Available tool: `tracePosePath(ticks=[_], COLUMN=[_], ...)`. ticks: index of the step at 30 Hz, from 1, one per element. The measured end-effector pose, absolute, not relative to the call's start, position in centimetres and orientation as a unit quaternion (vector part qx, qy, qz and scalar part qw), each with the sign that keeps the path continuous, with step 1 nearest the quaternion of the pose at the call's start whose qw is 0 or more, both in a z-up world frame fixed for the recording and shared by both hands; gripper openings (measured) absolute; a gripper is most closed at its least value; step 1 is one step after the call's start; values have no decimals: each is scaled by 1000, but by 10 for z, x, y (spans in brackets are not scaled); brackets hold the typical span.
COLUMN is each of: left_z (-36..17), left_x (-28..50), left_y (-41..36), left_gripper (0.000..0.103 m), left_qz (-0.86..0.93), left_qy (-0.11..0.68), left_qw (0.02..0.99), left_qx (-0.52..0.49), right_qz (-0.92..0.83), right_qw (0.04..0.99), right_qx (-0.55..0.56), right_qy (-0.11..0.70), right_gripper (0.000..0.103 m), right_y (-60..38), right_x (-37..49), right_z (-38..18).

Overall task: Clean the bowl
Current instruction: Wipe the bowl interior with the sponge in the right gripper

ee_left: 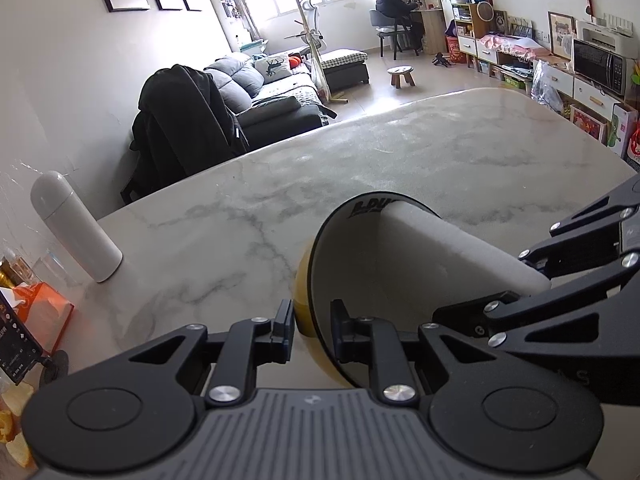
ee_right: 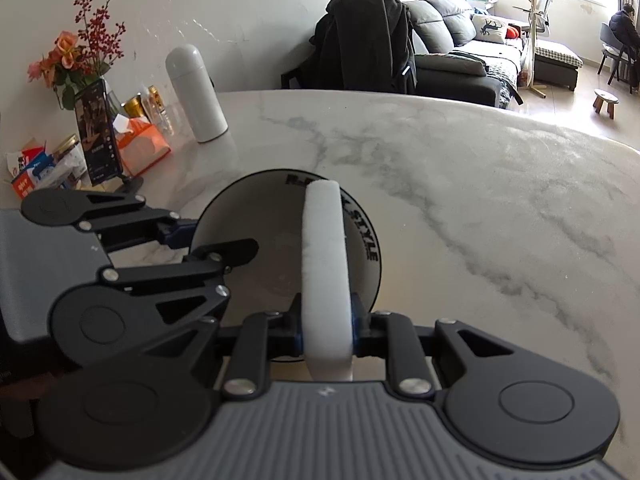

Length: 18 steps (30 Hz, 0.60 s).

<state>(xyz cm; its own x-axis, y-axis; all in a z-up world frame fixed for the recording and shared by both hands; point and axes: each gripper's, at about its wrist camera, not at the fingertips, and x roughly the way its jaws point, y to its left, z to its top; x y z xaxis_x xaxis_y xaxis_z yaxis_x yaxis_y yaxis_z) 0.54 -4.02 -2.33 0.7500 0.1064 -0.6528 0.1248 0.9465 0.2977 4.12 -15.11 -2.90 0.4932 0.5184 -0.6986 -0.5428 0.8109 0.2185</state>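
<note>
A bowl [ee_left: 352,276], yellow outside, pale inside with black lettering under a dark rim, stands tilted on the marble table [ee_left: 224,216]. My left gripper [ee_left: 313,330] is shut on its rim, one finger outside and one inside. A white sponge [ee_left: 448,248] reaches into the bowl from the right, held by my right gripper [ee_left: 516,280]. In the right wrist view the right gripper [ee_right: 326,326] is shut on the sponge [ee_right: 324,256], whose far end lies inside the bowl [ee_right: 248,232]. The left gripper [ee_right: 192,240] grips the bowl's left rim there.
A white flask [ee_right: 196,96] stands at the table's back left by the wall. Beside it are an orange tissue pack [ee_right: 142,146], a phone on a stand [ee_right: 98,136], jars and a vase of flowers [ee_right: 80,52]. A person sits far off at a desk [ee_left: 394,4].
</note>
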Motion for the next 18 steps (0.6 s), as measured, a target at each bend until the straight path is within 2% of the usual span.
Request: tracePosePath(ticks=[9,18], left_z=[-25,-25], left_x=[4,3], left_y=[-40,-40], left_gripper=[19,19], left_qz=[-6,-5], left_qy=[353,353], left_qw=[921,922], left_qx=[164,161], right_qz=[311,296], right_qw=[859,876], right_qx=[-10,-15], right_qy=[406,380], right_gripper=[21,22], right_y=[-147,-155], right_x=[38,38], right_z=[-33,-17])
